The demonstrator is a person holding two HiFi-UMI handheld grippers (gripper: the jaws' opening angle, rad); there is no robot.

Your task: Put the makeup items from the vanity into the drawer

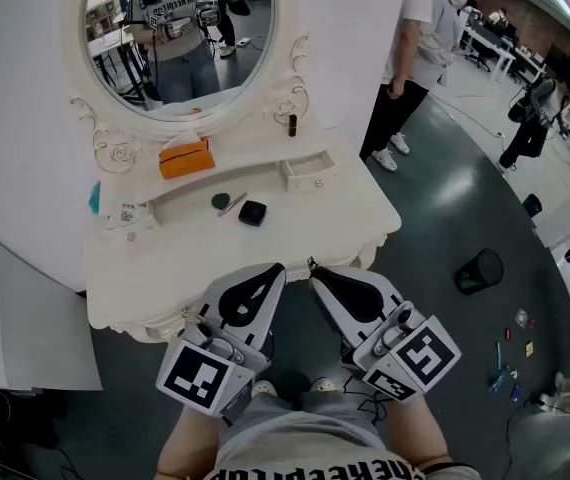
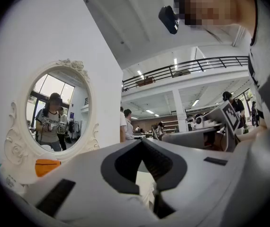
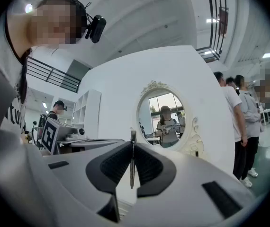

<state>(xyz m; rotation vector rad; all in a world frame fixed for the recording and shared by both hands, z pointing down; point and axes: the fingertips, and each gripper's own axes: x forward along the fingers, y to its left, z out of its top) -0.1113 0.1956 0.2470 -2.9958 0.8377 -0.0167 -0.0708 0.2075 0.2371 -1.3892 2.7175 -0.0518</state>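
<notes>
On the white vanity lie a round green compact, a thin pink pencil and a black square compact. A dark lipstick tube stands on the upper shelf by the mirror, also seen as the lipstick tube. A small drawer is at the shelf's right end. My left gripper and right gripper hover side by side at the vanity's front edge, both shut and empty. In their own views the left gripper and right gripper show jaws pressed together.
An oval mirror rises behind the shelf, reflecting a person. An orange box sits on the shelf, white packets at the left. People stand at the right. A black bin is on the floor.
</notes>
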